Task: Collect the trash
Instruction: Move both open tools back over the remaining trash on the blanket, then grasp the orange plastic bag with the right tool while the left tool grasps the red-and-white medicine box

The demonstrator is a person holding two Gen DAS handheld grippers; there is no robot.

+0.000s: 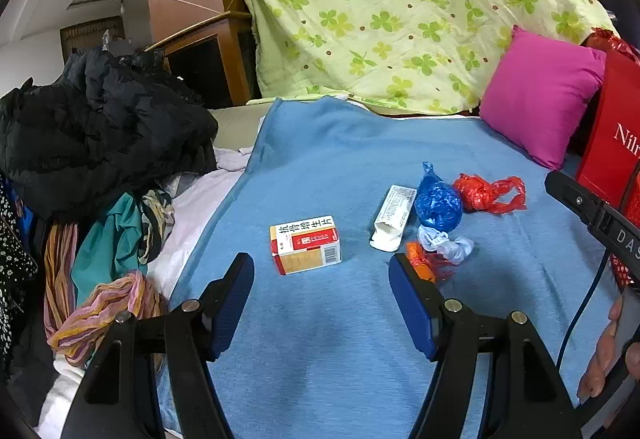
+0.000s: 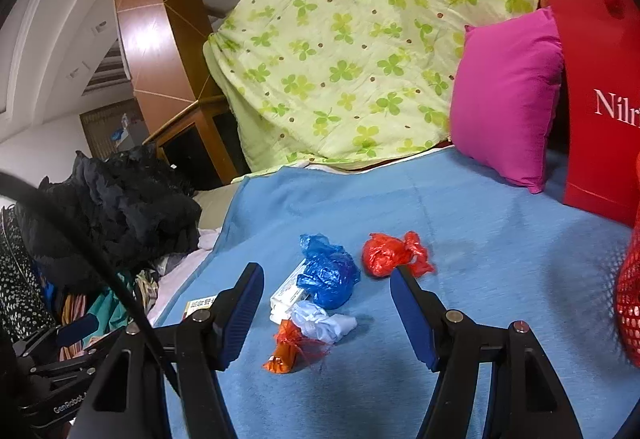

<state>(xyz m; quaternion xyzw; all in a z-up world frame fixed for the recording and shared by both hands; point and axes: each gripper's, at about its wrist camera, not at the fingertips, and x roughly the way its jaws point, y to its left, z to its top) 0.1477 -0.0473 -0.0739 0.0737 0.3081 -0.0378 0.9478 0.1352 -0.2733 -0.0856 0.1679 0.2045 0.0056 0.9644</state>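
Note:
Trash lies on a blue blanket (image 1: 320, 319). In the left wrist view I see a medicine box (image 1: 306, 244), a white carton (image 1: 393, 217), a blue plastic bag (image 1: 437, 201), a red plastic bag (image 1: 486, 193), a crumpled white wad (image 1: 446, 244) and an orange wrapper (image 1: 424, 263). My left gripper (image 1: 322, 268) is open and empty, just short of the box. My right gripper (image 2: 327, 281) is open and empty above the blue bag (image 2: 330, 273), the white wad (image 2: 322, 323), the orange wrapper (image 2: 286, 351) and the red bag (image 2: 390, 253).
A heap of dark clothes (image 1: 100, 135) and scarves lies at the left. A green-patterned quilt (image 1: 400, 11) is piled at the back. A pink pillow (image 1: 540, 95) and a red paper bag (image 1: 612, 143) stand at the right. A red net bag (image 2: 630, 291) hangs at the right edge.

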